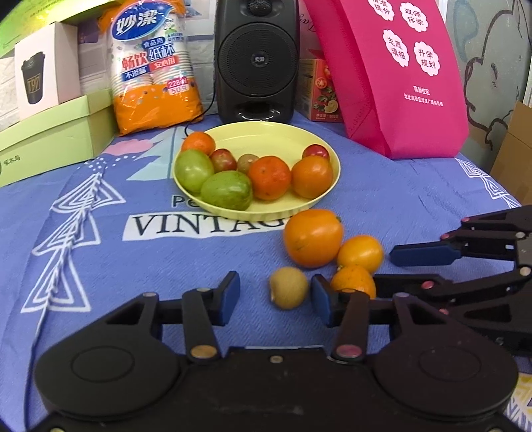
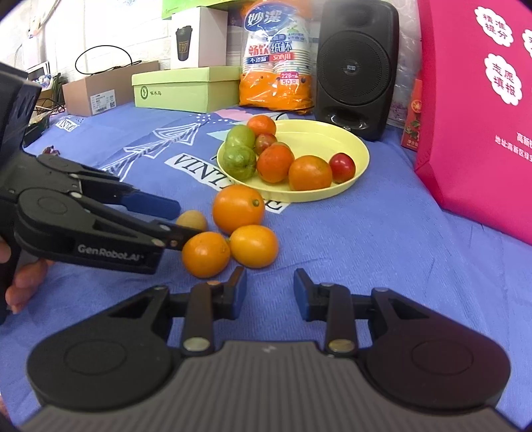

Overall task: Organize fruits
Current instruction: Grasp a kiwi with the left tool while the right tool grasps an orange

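Grippers spread empty over four loose fruits: left gripper (image 1: 275,297) flanks small brown fruit (image 1: 288,287), right gripper (image 2: 270,289) waits; next, clamp and carry to yellow plate (image 1: 301,134)

Blue printed tablecloth (image 1: 199,259), black speaker (image 1: 256,59), white wall (image 2: 109,23) behind

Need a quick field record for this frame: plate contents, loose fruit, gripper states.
plate: yellow plate, eight fruits on it, orange, green and red
loose fruit: large orange fruit, two small orange fruits, tan fruit, all on the blue cloth
left gripper: open, tan fruit between its fingers
right gripper: open, holding nothing
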Action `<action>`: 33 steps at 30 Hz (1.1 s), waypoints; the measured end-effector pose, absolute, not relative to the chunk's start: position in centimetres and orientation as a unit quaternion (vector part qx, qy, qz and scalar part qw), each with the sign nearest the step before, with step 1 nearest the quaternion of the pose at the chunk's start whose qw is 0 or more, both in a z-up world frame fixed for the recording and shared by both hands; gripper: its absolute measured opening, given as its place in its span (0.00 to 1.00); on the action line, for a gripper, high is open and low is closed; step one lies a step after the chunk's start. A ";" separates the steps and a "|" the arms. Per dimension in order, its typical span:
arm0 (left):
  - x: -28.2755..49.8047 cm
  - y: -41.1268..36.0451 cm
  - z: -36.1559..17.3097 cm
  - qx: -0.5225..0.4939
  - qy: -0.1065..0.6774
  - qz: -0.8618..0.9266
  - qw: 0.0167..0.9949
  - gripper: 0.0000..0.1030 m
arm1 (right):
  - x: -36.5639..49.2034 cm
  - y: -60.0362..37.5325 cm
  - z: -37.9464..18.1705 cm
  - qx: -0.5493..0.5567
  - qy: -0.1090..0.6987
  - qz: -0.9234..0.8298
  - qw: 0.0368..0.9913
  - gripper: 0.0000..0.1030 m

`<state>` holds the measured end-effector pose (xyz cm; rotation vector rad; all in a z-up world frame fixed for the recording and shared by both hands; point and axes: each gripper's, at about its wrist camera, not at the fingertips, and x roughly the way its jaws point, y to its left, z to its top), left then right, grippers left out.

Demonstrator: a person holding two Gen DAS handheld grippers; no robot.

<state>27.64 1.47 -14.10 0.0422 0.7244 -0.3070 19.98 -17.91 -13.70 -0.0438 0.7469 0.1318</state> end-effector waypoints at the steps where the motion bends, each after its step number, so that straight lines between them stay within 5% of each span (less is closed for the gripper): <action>1: 27.7 1.4 -14.1 0.020 0.352 -0.152 0.923 0.39 | 20.2 -17.8 -13.7 -0.022 0.365 0.066 0.928 0.30; 7: 27.6 1.8 -14.1 0.016 0.354 -0.164 0.921 0.23 | 21.1 -17.4 -13.9 -0.028 0.365 0.073 0.928 0.30; 33: 25.1 3.5 -14.0 -0.001 0.353 -0.156 0.922 0.23 | 21.4 -17.7 -13.8 -0.007 0.359 0.066 0.931 0.30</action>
